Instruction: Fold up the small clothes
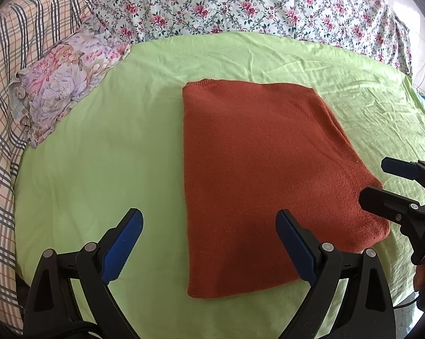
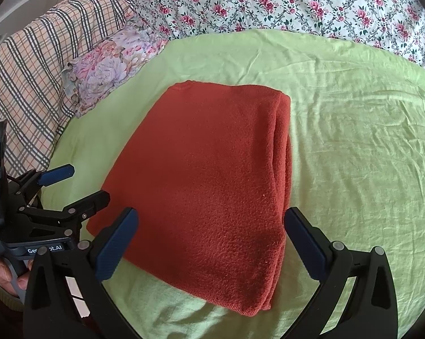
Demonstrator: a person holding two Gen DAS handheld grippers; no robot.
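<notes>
Already folded into a thick rectangle, the rust-red knit sweater point(image 2: 209, 180) lay flat on the green bedsheet point(image 2: 353, 141), just ahead of both pairs of my fingers. My left gripper point(image 1: 209, 243) hung above its near edge, fingers spread wide and holding nothing. My right gripper point(image 2: 212, 240) straddled the near corner the same way, fingers apart, probably poised for another fold. Its doubled layers showed beyond my right fingers.
</notes>
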